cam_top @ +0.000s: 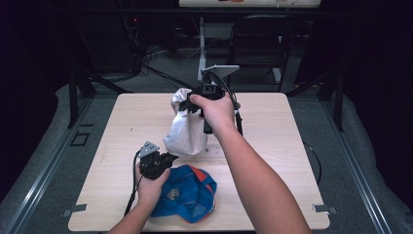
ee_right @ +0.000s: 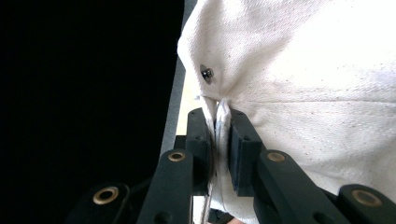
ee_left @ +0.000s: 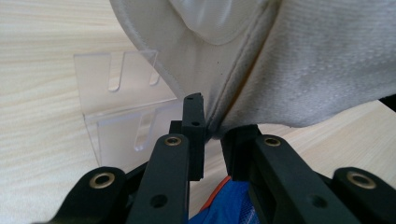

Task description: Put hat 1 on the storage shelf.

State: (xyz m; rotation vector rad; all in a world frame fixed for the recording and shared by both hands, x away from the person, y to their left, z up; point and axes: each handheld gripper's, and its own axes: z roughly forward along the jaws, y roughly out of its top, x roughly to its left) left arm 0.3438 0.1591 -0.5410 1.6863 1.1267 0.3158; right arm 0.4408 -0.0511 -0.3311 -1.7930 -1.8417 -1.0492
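High view: white cloth cap point(cam_top: 185, 129) clamped by right gripper point(cam_top: 191, 105) and left gripper point(cam_top: 171, 157); next, seat it on clear acrylic stand point(ee_left: 122, 109).

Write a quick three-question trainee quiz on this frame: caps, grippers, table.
1. True or false: the right gripper is shut on the fabric of the white cap.
2. Which thing lies on the table nearest the person's side?
A. a blue cap
B. a red mug
C. a green towel
3. In the left gripper view, what stands on the table behind the left gripper?

Key:
1. True; its jaws pinch a fold of the cap beside a small metal eyelet.
2. A.
3. A clear plastic stand, just behind the white cap's edge, which the left gripper's jaws grip.
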